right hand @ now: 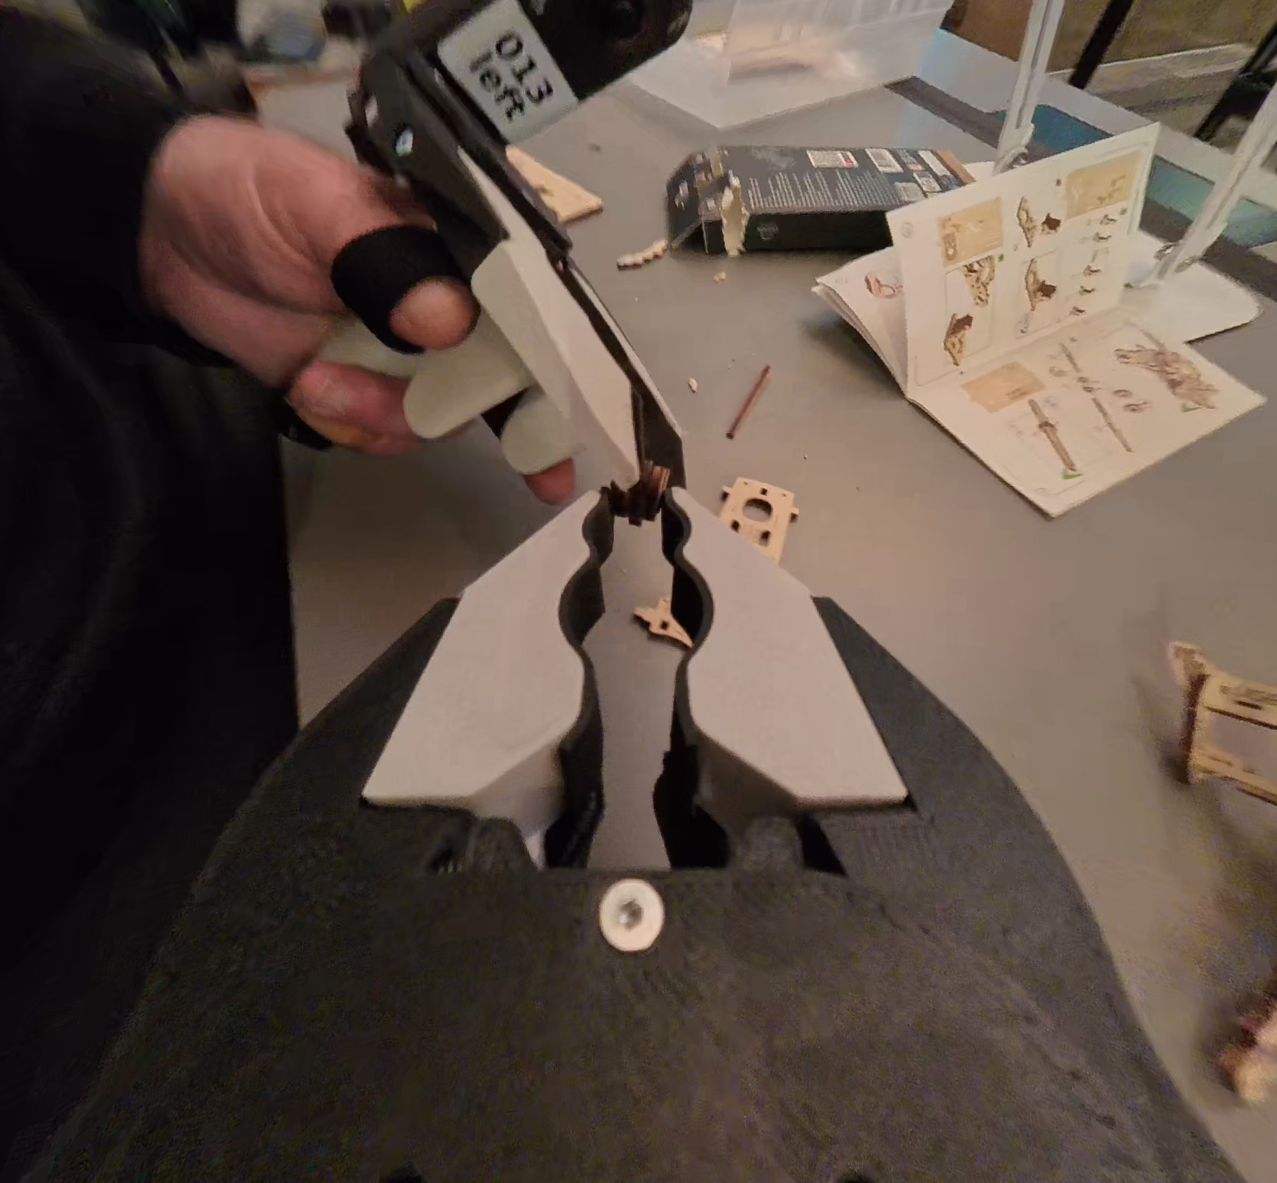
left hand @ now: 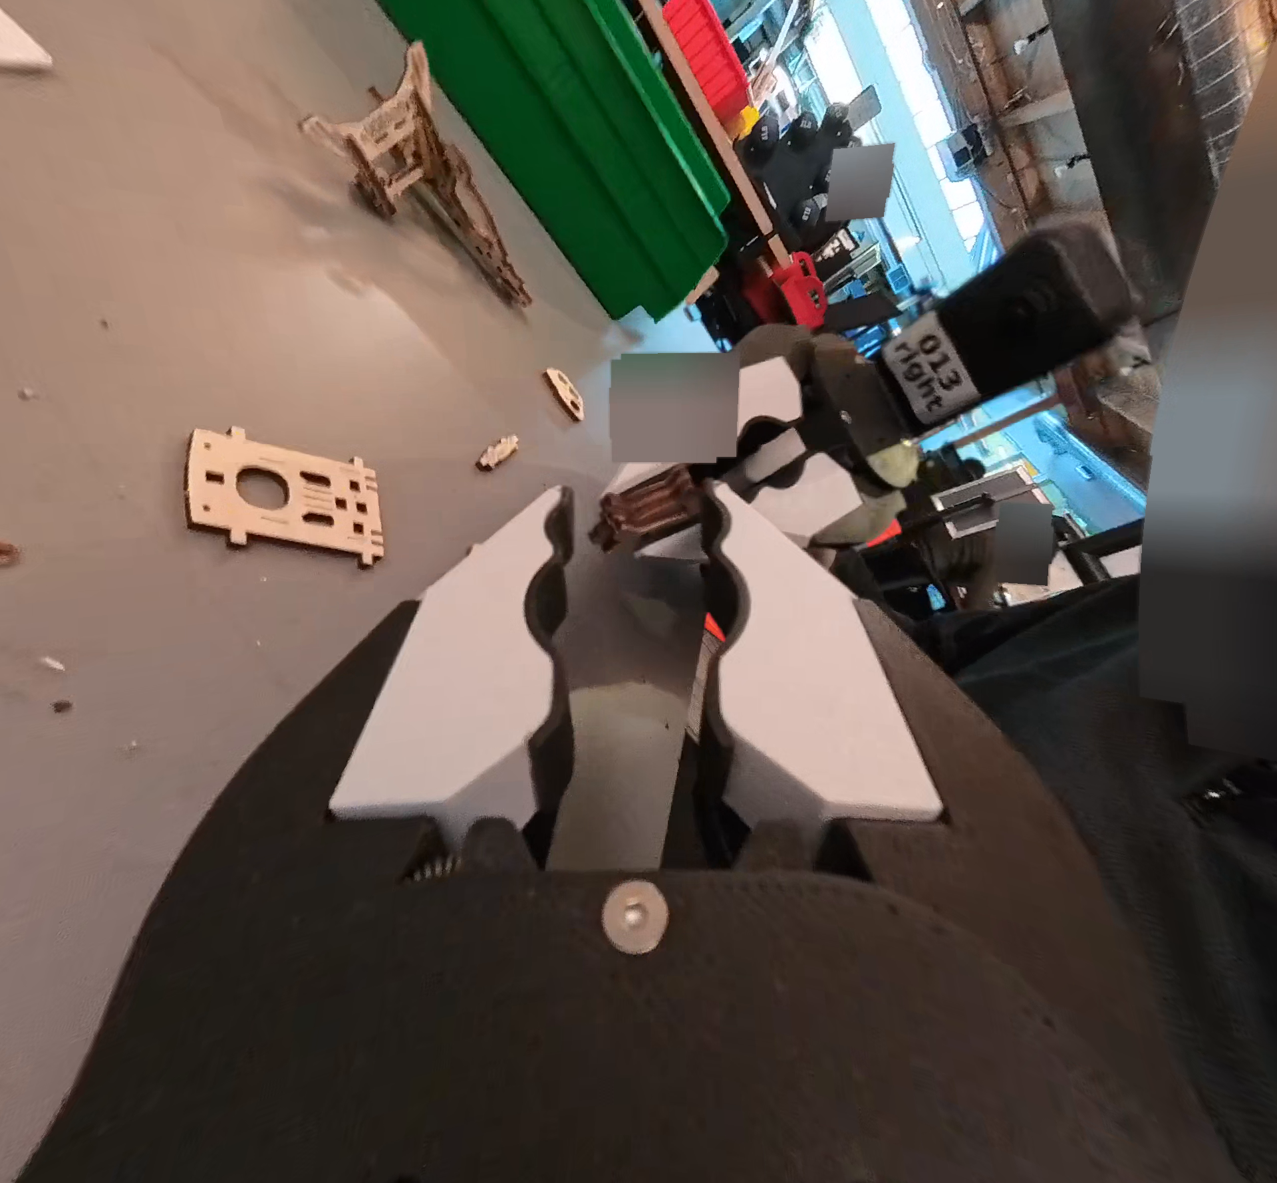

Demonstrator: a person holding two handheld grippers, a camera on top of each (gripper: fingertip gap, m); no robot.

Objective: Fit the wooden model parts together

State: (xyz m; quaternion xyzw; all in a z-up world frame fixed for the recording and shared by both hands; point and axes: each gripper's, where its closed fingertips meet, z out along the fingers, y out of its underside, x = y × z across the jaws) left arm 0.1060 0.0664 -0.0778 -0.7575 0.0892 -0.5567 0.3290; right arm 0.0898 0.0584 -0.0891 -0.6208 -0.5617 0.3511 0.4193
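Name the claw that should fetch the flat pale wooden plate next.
Left, probably: the right claw grips the small dark wooden part, and the flat pale wooden plate lies beside the left claw.

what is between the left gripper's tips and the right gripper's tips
only a small dark wooden part: the right gripper and the left gripper both pinch it at their tips. both wrist views show it

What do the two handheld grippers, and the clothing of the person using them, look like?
Each gripper, left and right, has a black textured body, pale grey wedge fingers with wavy black inner pads, a silver screw and a labelled black camera. The hand wears a black finger band and dark sleeve.
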